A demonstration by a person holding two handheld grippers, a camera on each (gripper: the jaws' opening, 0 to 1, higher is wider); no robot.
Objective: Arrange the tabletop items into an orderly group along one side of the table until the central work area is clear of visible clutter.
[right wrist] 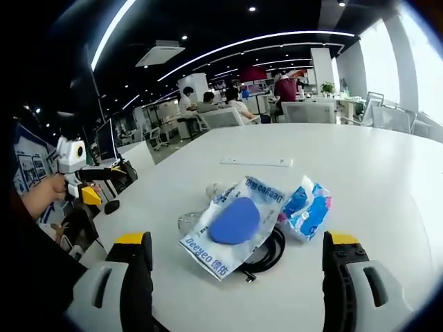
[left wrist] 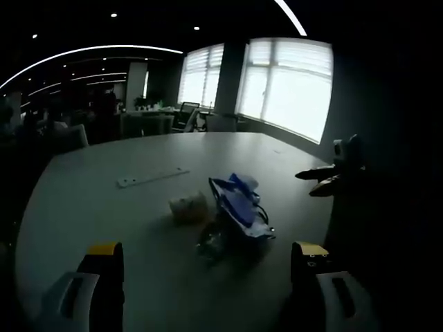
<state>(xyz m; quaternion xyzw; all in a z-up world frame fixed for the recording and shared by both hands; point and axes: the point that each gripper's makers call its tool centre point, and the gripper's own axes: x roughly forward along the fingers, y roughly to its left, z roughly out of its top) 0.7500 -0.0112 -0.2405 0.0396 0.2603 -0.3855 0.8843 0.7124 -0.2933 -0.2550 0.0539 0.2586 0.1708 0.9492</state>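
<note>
Near the middle of the round white counter (right wrist: 387,180), a white plastic wet-wipe pouch with a blue oval flap (right wrist: 235,225) lies over a black coiled cable (right wrist: 266,254). It looks light, soft and slippery; pinching an edge seems best. A crumpled blue-and-white packet (right wrist: 308,207) touches its right side. A long white strip (right wrist: 256,162) lies behind. Left tongs (left wrist: 208,273) and right tongs (right wrist: 239,277) are both apart, empty.

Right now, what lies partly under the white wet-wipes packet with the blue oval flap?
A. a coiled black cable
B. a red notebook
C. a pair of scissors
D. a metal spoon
A: the coiled black cable loops out from beneath the white wet-wipes packet with the blue oval flap in the right gripper view.
</note>
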